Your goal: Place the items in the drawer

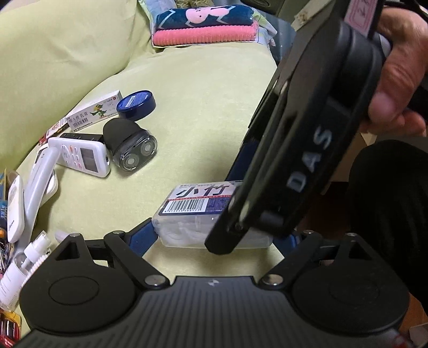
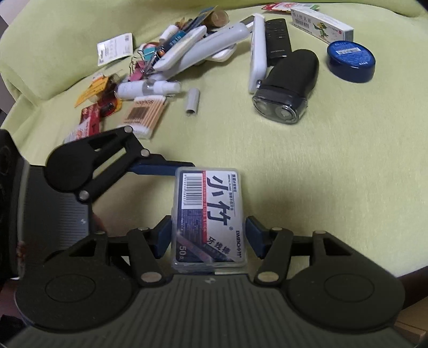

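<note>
Floss box (image 2: 208, 216), shaver (image 2: 287, 88) beyond

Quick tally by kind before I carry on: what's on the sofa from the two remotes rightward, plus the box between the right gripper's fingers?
Remotes: 2 (white remote, black remote)
Electric shaver: 1
Round blue tin: 1
Ointment carton: 1
Floss pick box: 1
Total: 6

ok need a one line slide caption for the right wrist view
Right gripper closed on a clear floss-pick box on the green cover, left gripper's finger touching its far end.
</note>
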Available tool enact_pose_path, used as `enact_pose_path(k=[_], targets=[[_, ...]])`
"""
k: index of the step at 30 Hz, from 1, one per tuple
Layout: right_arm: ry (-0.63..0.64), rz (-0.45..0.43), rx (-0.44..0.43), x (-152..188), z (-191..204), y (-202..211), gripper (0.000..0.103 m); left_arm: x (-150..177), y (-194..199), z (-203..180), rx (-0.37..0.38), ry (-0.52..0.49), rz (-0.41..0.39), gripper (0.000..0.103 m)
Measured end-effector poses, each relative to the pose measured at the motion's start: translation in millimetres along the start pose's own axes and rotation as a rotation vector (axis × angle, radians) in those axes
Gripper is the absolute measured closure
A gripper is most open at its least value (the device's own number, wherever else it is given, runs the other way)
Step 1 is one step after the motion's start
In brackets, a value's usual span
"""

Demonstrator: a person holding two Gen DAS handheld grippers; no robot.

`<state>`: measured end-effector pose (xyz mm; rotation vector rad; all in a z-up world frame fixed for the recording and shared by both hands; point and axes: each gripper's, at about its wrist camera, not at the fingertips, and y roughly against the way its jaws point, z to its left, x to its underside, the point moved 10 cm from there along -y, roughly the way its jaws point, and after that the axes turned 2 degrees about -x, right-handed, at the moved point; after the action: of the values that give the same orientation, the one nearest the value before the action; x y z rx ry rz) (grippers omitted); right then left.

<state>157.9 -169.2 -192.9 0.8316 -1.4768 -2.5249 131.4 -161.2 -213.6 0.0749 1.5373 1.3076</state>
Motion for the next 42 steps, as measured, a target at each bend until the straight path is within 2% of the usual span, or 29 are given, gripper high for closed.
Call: enact_pose_path(k=[10, 17, 23, 31, 42], targets=[[0.001, -0.056, 0.023, 2.6, 7.8, 25.1, 0.051, -13.6, 19.5, -6.2, -0.015, -0.032, -0.04, 0.013], [-0.02, -0.106, 0.079, 16.1, 18.5, 67.0, 0.051, -35.3, 46.8, -30.9, 0.0, -0.092, -0.098, 0.013], [-0.086, -0.161, 0.158, 48.8, 21.4, 112.0, 0.051, -57.4, 65.3, -73.7, 0.061, -0.176, -0.155, 0.013], [-0.217, -0.237, 0.253, 116.1, 11.0, 172.2, 0.051, -84.6, 80.0, -150.7, 0.174, -0.313, -0.214, 0.013], [-0.268, -0.315, 0.33, 182.7, -1.1, 242.2, 0.051, -123.9, 95.3, -237.4, 0.216, -0.408, -0.275, 0.013]])
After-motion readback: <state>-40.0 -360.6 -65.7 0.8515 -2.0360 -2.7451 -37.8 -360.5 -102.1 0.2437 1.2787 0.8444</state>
